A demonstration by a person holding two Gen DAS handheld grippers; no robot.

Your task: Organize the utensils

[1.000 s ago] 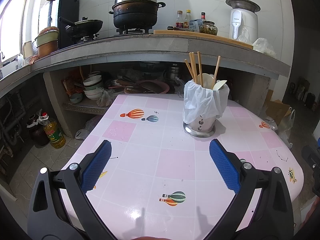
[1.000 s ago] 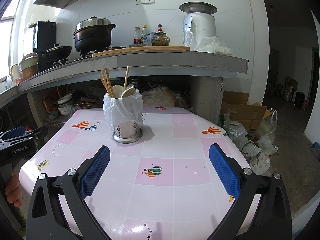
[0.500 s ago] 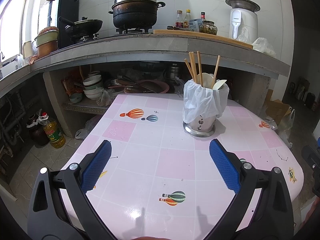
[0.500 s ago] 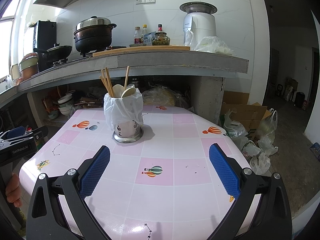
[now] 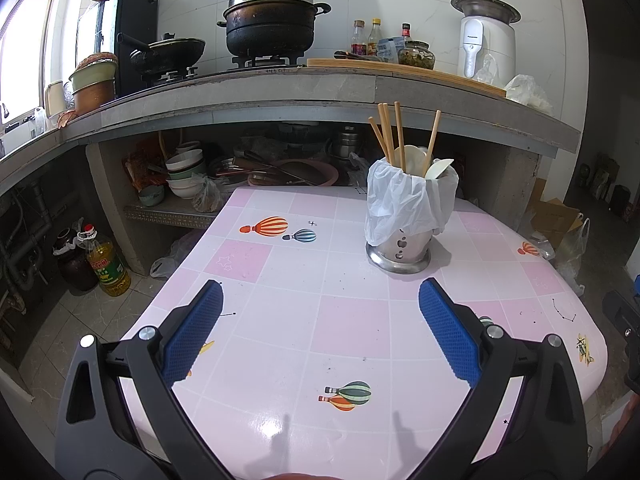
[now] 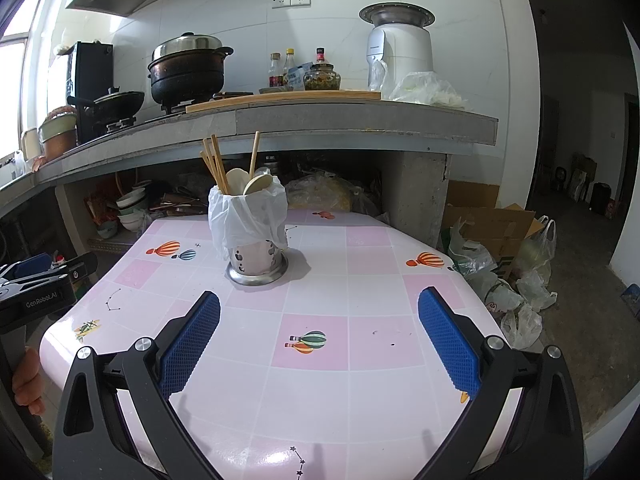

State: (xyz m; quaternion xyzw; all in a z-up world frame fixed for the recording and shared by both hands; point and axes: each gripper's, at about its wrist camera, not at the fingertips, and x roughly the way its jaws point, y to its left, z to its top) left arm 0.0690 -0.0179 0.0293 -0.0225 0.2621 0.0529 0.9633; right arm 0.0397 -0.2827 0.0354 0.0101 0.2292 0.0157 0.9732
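Ahead: bag-lined steel utensil holder (image 5: 400, 240) with wooden chopsticks (image 5: 386, 132), white spoons (image 5: 438, 168)
Around: bare pink tiled desk (image 5: 352, 320)
Left hand-held gripper (image 5: 320, 294): spread, empty
Right hand-held gripper (image 6: 319, 295): spread, empty

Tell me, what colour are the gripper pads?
Blue, textured pads on black arms; clearest in the right wrist view.

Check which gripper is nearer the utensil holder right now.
Roughly level, no clear winner. The left gripper sits back with the utensil holder ahead, slightly right; the right gripper sits back with it ahead-left. Both open, apart from it.
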